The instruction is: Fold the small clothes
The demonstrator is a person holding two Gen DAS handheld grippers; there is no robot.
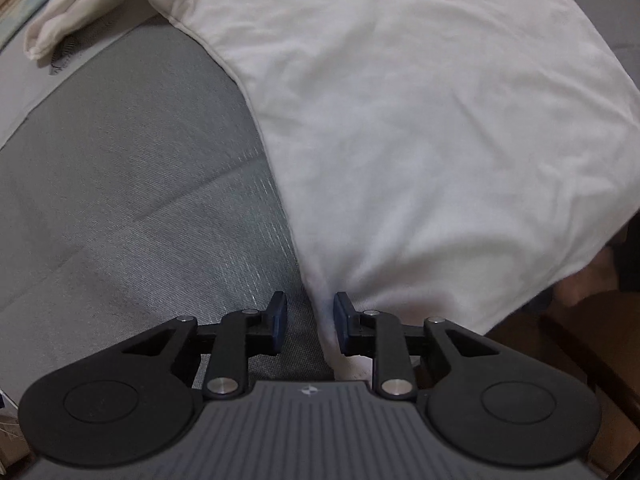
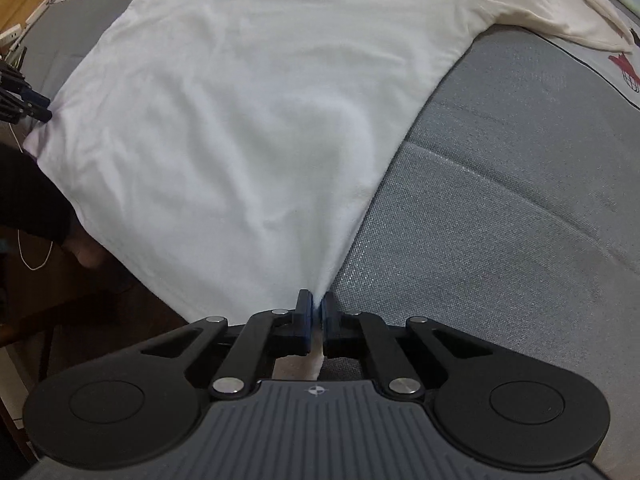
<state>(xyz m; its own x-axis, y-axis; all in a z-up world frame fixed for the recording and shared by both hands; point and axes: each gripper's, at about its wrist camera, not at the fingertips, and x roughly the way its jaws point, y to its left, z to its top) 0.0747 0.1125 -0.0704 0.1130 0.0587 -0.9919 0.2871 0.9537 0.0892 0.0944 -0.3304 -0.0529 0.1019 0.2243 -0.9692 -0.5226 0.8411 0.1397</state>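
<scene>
A white T-shirt (image 1: 420, 120) lies spread flat on a grey fabric surface (image 1: 132, 184), its sleeves at the far end. My left gripper (image 1: 310, 320) is open, with the shirt's near left hem corner lying between its fingers against the right pad. My right gripper (image 2: 316, 316) is shut on the shirt's (image 2: 248, 120) near right hem corner, and cloth hangs below the pads. The left gripper (image 2: 40, 106) also shows at the left edge of the right wrist view, at the other hem corner.
The grey surface (image 2: 500, 208) has a seam across it. A printed sheet with a red figure (image 2: 624, 64) lies at the far right. A wooden floor (image 1: 560, 360) and the person's foot (image 1: 580, 284) lie beyond the near edge.
</scene>
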